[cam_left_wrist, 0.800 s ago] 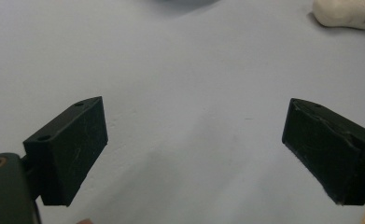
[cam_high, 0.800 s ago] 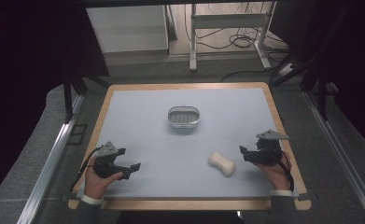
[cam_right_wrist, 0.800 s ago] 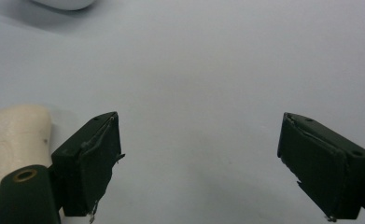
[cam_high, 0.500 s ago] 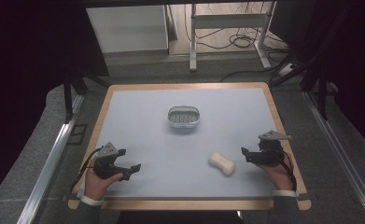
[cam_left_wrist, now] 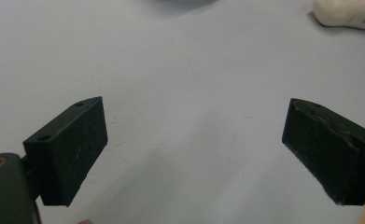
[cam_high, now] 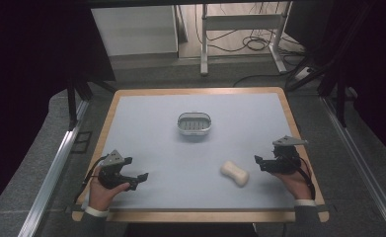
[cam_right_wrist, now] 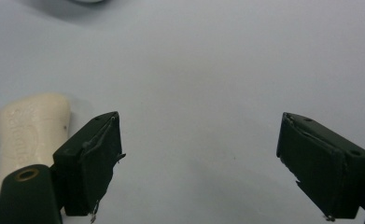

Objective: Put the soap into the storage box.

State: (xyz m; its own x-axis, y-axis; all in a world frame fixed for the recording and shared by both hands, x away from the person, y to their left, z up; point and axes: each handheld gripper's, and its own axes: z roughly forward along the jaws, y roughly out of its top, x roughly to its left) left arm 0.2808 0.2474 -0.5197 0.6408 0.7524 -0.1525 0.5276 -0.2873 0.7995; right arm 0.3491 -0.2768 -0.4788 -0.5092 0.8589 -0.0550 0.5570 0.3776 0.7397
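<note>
A cream bar of soap (cam_high: 235,173) lies on the pale blue table top, right of centre and toward the near edge. An oval metal soap dish (cam_high: 194,123) stands empty in the middle of the table. My right gripper (cam_high: 259,163) hovers just right of the soap, open, jaws pointing left. In the right gripper view the soap (cam_right_wrist: 28,128) sits just outside the left jaw, and the gripper (cam_right_wrist: 199,144) holds nothing. My left gripper (cam_high: 137,178) rests near the front left corner, open and empty. The left gripper view shows the soap (cam_left_wrist: 346,13) far off between its wide jaws (cam_left_wrist: 194,135).
The table (cam_high: 146,143) has a wooden rim all round. Grey floor, metal rails and a desk frame with cables lie beyond it. Bare surface stretches between the two grippers and around the dish.
The right gripper has shifted very slightly by the soap. The left gripper, soap and dish have not moved.
</note>
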